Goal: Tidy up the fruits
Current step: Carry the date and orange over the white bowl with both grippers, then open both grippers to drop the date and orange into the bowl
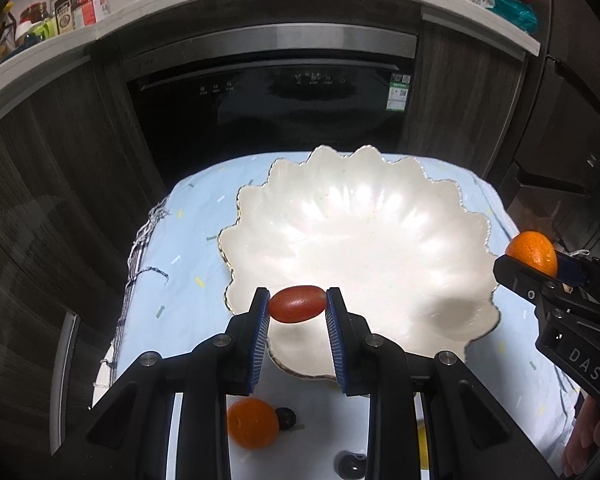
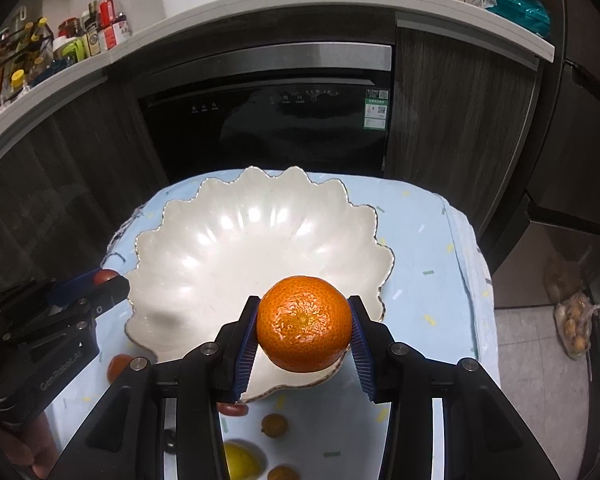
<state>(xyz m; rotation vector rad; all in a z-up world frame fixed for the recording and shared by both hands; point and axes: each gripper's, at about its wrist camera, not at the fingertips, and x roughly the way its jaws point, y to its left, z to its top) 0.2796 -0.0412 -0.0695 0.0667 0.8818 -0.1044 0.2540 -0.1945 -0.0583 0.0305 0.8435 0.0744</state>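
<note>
My left gripper is shut on a small red oval tomato, held over the near rim of a white scalloped shell-shaped dish. The dish holds nothing. My right gripper is shut on an orange mandarin above the dish's near right rim. In the left wrist view the right gripper shows at the right edge with the mandarin. The left gripper with the tomato shows at the left of the right wrist view.
The dish rests on a light blue cloth. Loose fruit lies near me: a mandarin, dark grapes, a red tomato, small kumquats, a yellow lemon. A black dishwasher stands behind, and a fruit bag lies on the floor.
</note>
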